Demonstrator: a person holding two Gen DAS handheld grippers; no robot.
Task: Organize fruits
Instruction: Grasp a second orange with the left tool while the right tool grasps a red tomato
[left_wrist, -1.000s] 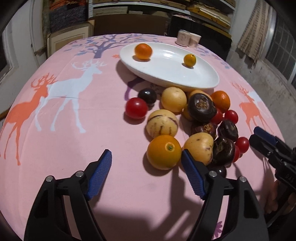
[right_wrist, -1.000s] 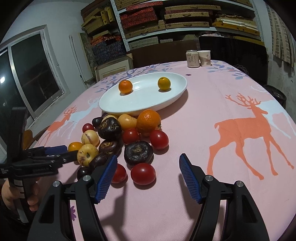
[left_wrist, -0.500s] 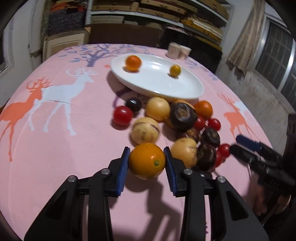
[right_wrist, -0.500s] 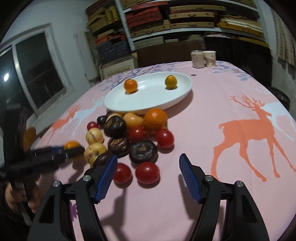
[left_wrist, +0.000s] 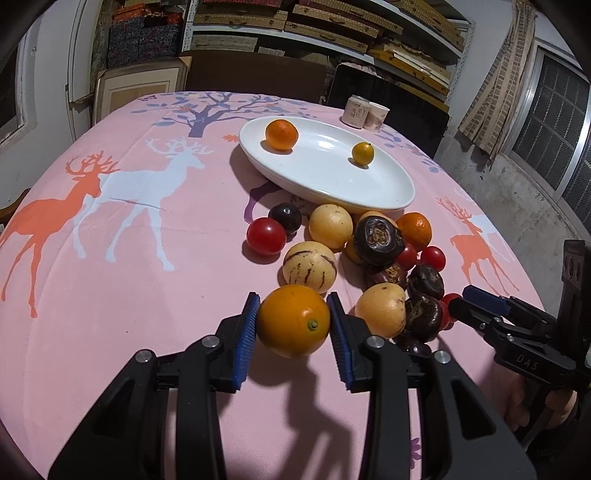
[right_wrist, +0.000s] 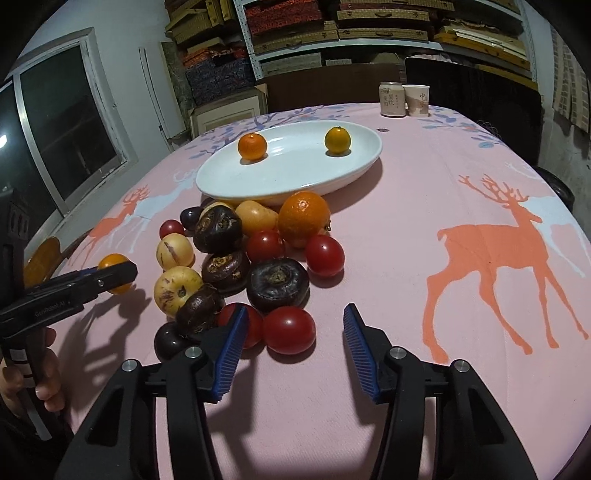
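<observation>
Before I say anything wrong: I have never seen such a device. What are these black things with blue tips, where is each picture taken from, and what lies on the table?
They are two hand-held claws, no robot; a person squeezes one in each hand. A camera sits on each claw and looks forward along its fingers.

The left camera shows the left claw shut on an orange fruit, its blue pads pressing both sides. The right camera shows the right claw open above the pink tablecloth, holding nothing.

On the cloth lies a pile of fruit: red tomatoes, dark purple fruits, pale yellow ones and an orange. Behind it, a white oval plate already holds two small orange fruits. A can and a paper cup stand at the far edge.
</observation>
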